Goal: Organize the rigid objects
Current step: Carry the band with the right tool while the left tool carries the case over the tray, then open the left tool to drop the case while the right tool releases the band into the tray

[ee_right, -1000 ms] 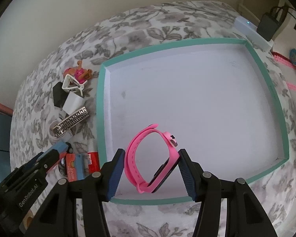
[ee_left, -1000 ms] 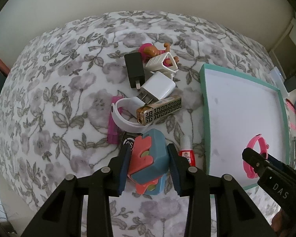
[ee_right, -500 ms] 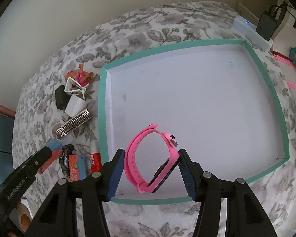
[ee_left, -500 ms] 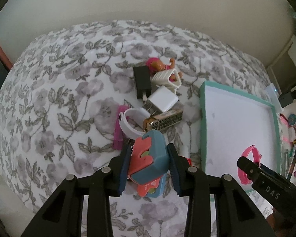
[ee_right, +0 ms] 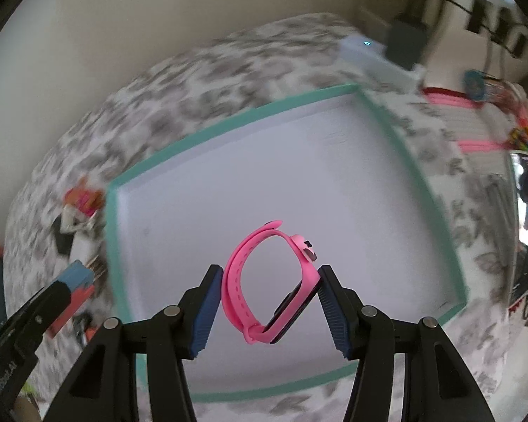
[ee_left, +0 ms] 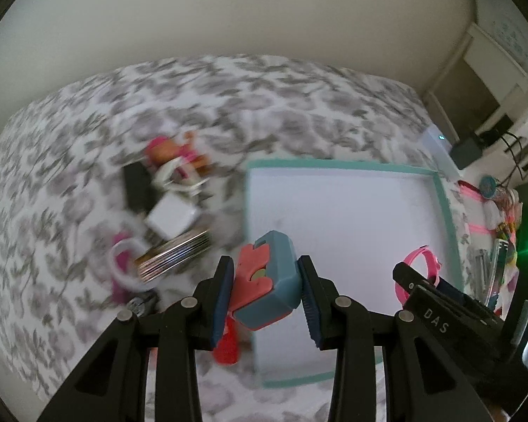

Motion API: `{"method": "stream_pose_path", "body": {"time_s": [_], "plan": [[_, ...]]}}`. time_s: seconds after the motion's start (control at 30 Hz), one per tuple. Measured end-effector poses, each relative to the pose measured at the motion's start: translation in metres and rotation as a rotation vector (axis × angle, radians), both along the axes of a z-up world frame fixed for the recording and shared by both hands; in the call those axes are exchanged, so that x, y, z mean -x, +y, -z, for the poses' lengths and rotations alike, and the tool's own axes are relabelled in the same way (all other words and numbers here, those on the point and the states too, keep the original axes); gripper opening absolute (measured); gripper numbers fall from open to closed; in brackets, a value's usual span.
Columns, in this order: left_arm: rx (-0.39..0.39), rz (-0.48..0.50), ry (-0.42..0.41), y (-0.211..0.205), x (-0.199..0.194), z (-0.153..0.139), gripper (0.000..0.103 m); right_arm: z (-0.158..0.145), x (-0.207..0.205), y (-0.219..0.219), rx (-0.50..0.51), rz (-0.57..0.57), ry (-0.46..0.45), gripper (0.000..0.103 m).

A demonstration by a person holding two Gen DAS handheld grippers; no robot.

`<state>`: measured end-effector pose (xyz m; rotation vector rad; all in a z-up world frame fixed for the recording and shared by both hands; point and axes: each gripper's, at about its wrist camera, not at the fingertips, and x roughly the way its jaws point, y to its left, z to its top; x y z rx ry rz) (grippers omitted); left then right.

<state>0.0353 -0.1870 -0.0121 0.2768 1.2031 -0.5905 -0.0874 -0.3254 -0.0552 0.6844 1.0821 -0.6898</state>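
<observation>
Left gripper (ee_left: 265, 290): clamped on blue-and-coral block (ee_left: 265, 277), above near-left edge of teal-rimmed tray (ee_left: 443, 207). Right gripper (ee_right: 271, 302): clamped on pink watch (ee_right: 274, 281), above tray's white floor.

1 tray (ee_right: 436, 197), 1 pink watch (ee_right: 264, 281), 2 chargers (ee_left: 172, 216), 1 blue-coral toy (ee_left: 267, 277)
</observation>
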Motion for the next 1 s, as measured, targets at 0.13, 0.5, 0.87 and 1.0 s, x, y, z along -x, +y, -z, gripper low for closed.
{"method": "stream_pose_path", "body": {"time_s": [0.13,0.5,0.87,1.0], "plan": [[0.008,0.025,0.001,-0.028,0.0,0.007,0.039,0.0,0.014,-0.023,0.021,0.069,-0.02,0.058],[-0.036,0.024,-0.134,-0.07,-0.001,0.033,0.039,0.001,0.025,-0.045,0.106,0.14,-0.051,0.058],[-0.022,0.053,-0.119,-0.075,0.003,0.051,0.039,0.024,0.021,-0.049,0.054,0.115,0.032,0.059],[-0.024,0.063,-0.119,-0.075,0.007,0.053,0.039,0.026,0.019,-0.047,0.048,0.103,0.045,0.059]]}}
